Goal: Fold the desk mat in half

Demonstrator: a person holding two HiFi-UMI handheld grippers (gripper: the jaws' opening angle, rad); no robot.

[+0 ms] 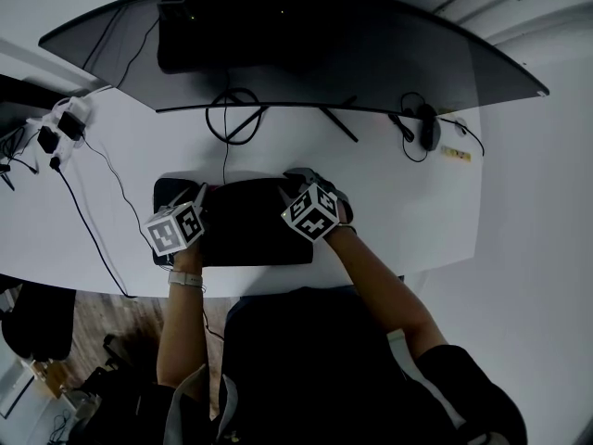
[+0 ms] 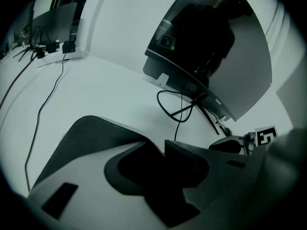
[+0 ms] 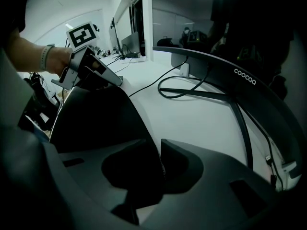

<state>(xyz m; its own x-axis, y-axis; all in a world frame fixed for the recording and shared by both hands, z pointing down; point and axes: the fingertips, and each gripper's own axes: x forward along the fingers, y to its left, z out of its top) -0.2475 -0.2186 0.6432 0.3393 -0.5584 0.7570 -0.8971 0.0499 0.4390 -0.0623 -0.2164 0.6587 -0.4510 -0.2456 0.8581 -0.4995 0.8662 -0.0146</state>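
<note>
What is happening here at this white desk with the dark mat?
A person holds a two-jaw gripper in each hand over a dark rectangular desk mat on a white desk, before a curved black monitor. The left gripper and the right gripper each have an edge of the mat between slightly parted jaws, apparently not clamping it. Whether the mat is already folded cannot be told.

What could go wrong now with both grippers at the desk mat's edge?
The desk mat bulges upward in the right gripper view; with the left gripper and right gripper only loosely around its edge, the fold may spring open. The black cable runs right up to the mat and might snag.
</note>
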